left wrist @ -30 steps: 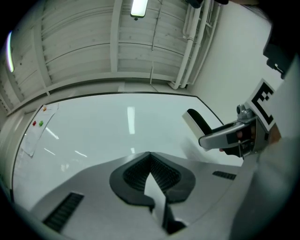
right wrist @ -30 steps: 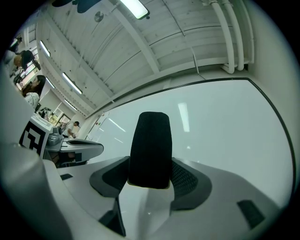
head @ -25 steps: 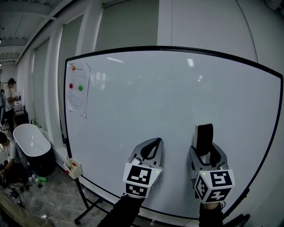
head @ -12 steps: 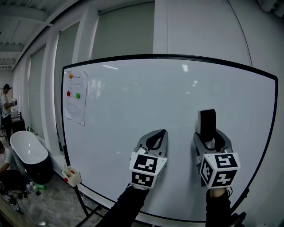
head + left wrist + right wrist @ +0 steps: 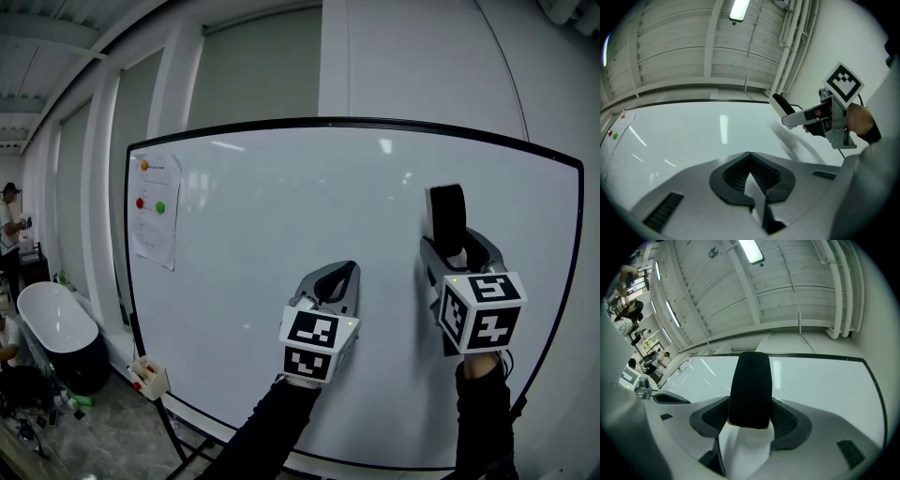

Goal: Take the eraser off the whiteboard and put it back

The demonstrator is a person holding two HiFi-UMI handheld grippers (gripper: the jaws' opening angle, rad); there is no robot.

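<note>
The eraser (image 5: 448, 214), black felt on a white body, stands upright between the jaws of my right gripper (image 5: 457, 249), which is shut on its lower end. It is held high at the right side of the big whiteboard (image 5: 281, 225); whether the felt touches the board I cannot tell. In the right gripper view the eraser (image 5: 750, 389) rises from the right gripper (image 5: 750, 423) in front of the board (image 5: 825, 380). My left gripper (image 5: 348, 271) hangs lower, mid-board, its tips together with nothing in them. The left gripper view shows that gripper (image 5: 750, 157) shut, and off to the right the eraser (image 5: 781, 105).
A paper sheet (image 5: 154, 214) with coloured magnets is pinned at the board's upper left. A small box (image 5: 150, 377) hangs by the board's lower left corner on its stand. A white bathtub (image 5: 52, 328) and a person (image 5: 9, 220) are far left.
Both grippers have risen in front of the board. The right one, with the eraser in it, climbed further and now stands well above the left.
</note>
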